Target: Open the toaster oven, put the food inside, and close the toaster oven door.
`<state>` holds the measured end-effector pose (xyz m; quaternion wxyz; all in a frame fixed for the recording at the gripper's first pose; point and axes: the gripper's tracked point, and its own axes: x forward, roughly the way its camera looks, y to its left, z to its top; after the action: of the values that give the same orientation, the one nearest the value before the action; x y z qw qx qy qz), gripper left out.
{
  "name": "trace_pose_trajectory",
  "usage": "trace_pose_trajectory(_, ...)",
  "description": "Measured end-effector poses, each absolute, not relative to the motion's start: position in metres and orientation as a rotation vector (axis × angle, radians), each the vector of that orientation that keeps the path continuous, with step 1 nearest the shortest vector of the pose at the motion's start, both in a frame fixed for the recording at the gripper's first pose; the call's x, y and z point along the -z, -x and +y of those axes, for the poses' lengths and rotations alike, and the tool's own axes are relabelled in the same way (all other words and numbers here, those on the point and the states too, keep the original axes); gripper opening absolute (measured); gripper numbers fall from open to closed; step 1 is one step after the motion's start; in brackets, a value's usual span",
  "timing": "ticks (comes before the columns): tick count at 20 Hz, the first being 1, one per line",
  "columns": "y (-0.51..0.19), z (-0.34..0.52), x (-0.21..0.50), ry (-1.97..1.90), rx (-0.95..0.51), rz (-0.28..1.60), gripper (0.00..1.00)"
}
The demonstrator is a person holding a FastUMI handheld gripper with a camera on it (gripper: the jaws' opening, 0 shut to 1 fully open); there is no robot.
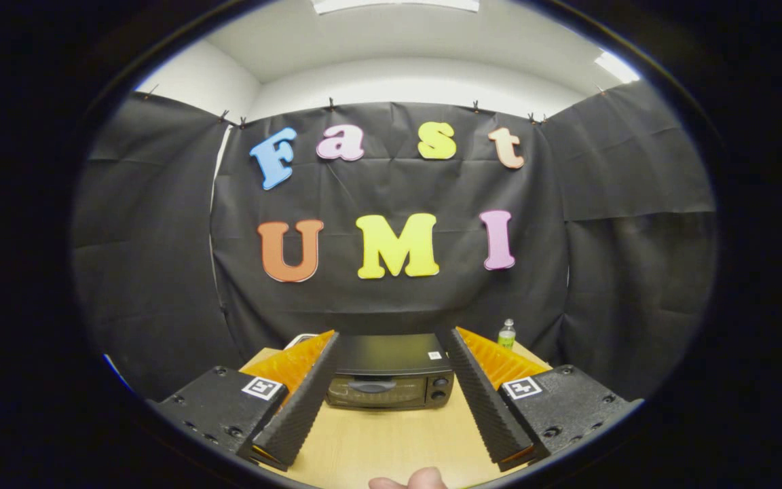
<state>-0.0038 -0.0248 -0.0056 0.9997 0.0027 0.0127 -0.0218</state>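
Gripper (391, 339) hanging spread wide, grasping nothing, above the table (391, 441).
The oven (391, 380) is sitting beyond the fingers, framed between them, door shut and facing the camera, long axis crosswise; its left end is hiding behind one finger.

Bright ceiling panels (396, 5) at twelve and two o'clock light the booth evenly; focus is sharp, with fisheye bending at the edges.

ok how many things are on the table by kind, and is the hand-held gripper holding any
toaster oven, door shut: 1
bottle, behind the oven: 1
white item, partly hidden by a finger: 1
total: 3
hand-held gripper: open, holding nothing, oven beyond its fingers
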Motion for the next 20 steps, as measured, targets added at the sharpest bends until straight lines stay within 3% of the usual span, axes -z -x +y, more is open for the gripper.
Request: trace_pose_trajectory(20,-0.028,-0.032,0.05,-0.023,0.04,0.135,1.0)
